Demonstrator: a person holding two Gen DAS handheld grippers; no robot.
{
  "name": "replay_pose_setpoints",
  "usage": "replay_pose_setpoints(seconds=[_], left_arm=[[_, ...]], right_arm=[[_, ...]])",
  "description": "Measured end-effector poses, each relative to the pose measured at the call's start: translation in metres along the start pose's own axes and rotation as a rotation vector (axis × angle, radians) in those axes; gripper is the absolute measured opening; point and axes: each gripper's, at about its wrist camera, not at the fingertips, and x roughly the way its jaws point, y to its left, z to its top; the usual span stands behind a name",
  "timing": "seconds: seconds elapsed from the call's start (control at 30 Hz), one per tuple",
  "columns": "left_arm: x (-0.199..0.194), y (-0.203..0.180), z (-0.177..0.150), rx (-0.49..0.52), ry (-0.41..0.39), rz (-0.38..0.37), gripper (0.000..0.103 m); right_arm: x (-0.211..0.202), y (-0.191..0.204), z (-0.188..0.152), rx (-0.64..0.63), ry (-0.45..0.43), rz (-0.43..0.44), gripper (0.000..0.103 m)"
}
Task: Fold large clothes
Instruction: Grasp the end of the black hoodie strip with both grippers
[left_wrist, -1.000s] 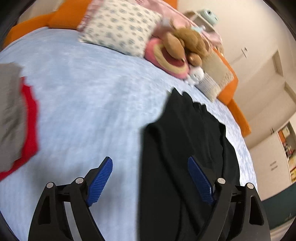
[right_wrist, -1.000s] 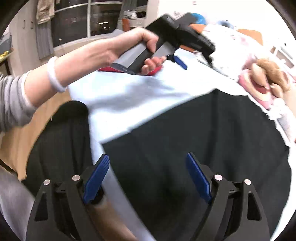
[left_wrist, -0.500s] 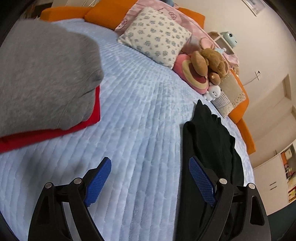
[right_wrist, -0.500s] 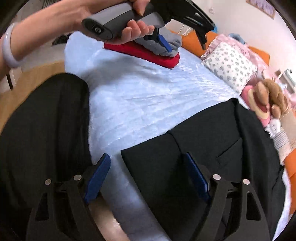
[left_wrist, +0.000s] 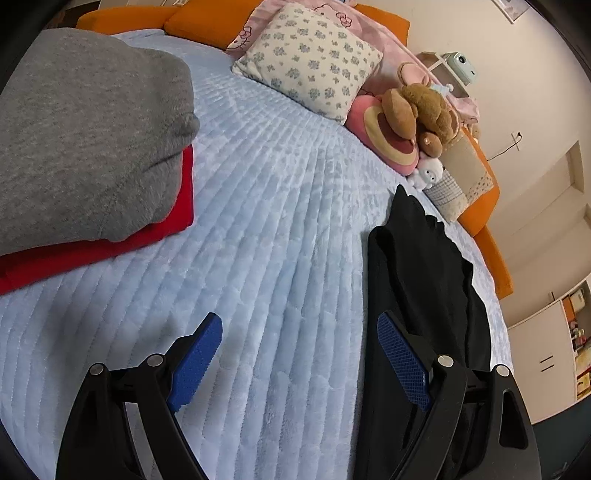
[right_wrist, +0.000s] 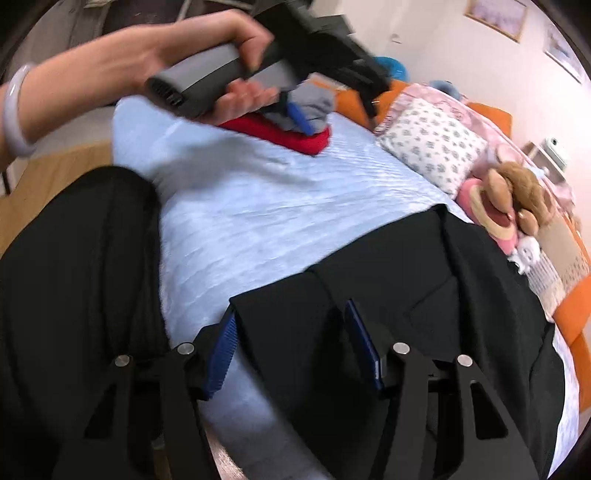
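Floral pillow (left_wrist: 310, 61) & teddy bear (left_wrist: 421, 107) on quilt (left_wrist: 266, 229).

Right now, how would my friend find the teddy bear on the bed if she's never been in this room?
Start at the big bed with the pale blue quilt and look along its orange headboard to the white pillow with little blue flowers. Just beside that pillow lies a round pink cushion, and the teddy bear sits on top of it. It is the only brown, furry thing there.
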Motion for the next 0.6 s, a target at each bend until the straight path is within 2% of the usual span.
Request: replay_pose_setpoints(seconds=[0.1,0.2,0.33,0.4,0.47,0.57,0.6], left_arm=[[0.003,-0.001,0.000,-0.004,0.005,-0.003,0.088],[0.007,-0.005,0.001,-0.001,0.017,-0.008,0.088],[0.025,-0.014,0.009,0.006,0.058,-0.035,0.088],[0.034,-0.022,0.014,0.008,0.079,-0.049,0.088],[0.048,-0.038,0.022,0.038,0.093,-0.053,0.088],[0.078,-0.069,0.036,0.086,0.126,-0.112,0.088],[0.094,-0.078,0.044,0.085,0.154,-0.161,0.088]], right_arm=[[0.009,0.001,-0.002,-0.008,0.033,-0.042,0.065],[0.010,0.010,0.002,-0.057,0.015,-0.051,0.062],[0.016,0.022,0.007,-0.111,0.014,-0.033,0.040],[0.019,0.016,0.009,-0.075,0.022,0.002,0.032],[0.018,0.006,0.008,-0.028,0.026,0.022,0.018],[0.012,-0.012,0.006,0.090,0.015,0.097,0.013],[0.009,-0.015,0.006,0.113,0.006,0.109,0.013]])
